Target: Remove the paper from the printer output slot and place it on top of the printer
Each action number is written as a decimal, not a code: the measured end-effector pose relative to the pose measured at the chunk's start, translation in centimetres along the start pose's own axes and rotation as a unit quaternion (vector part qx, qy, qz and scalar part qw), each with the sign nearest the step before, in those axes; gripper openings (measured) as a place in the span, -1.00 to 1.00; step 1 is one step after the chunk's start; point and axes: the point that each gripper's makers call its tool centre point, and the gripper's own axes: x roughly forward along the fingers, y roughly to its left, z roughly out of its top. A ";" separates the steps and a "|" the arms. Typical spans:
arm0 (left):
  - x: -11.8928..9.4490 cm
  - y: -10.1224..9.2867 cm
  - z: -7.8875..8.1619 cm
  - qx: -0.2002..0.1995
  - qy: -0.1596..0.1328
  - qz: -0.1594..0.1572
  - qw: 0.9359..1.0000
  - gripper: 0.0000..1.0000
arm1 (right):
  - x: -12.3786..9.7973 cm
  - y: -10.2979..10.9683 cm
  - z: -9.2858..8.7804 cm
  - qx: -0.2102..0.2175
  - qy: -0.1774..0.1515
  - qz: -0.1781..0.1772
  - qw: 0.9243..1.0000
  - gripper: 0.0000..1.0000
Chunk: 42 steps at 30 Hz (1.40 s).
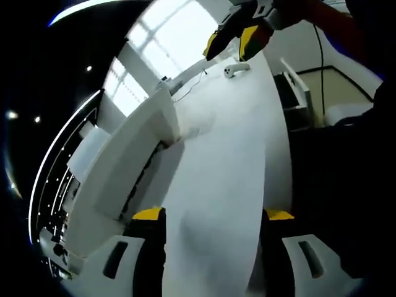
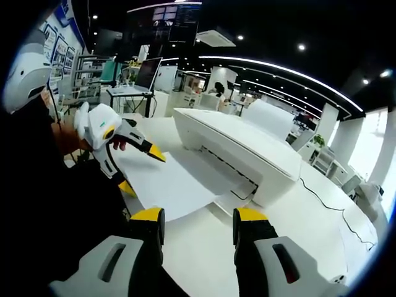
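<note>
A white printer [image 2: 241, 145] stands on a white table [image 2: 204, 253], and it also appears along the left of the left gripper view [image 1: 124, 167]. A sheet of paper [image 2: 173, 182] sticks out of its front slot and lies over the table. The left gripper [image 2: 141, 170], held in a person's hand, is at the sheet's near edge with one yellow-tipped jaw above the paper and one below, spread apart. In its own view the left gripper [image 1: 213, 215] is open, with the white sheet [image 1: 216, 185] running between the jaws. The right gripper [image 2: 199, 215] is open and holds nothing, short of the paper; it also hangs open at the top of the left gripper view [image 1: 238, 38].
A thin cable [image 2: 334, 207] runs from the printer across the table's right side. A small white object [image 1: 236, 69] lies at the table's far end. A laptop on a stand [image 2: 148, 73] and shelving stand behind the table. The person's dark sleeve [image 2: 55, 204] fills the left.
</note>
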 end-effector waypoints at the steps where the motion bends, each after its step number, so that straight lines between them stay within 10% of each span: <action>1: 0.0 0.1 0.0 0.006 0.004 0.002 1.000 0.24 | 0.0 -0.1 0.0 0.000 0.000 -0.001 1.000 -0.20; 26: -0.2 0.3 0.4 0.013 0.005 -0.013 1.000 -0.68 | 0.2 0.1 0.1 0.002 -0.004 0.006 1.000 -0.20; 42: -0.6 0.7 1.4 0.009 -0.020 -0.021 1.000 -0.73 | 0.0 -0.2 0.2 0.004 -0.007 0.004 1.000 -0.21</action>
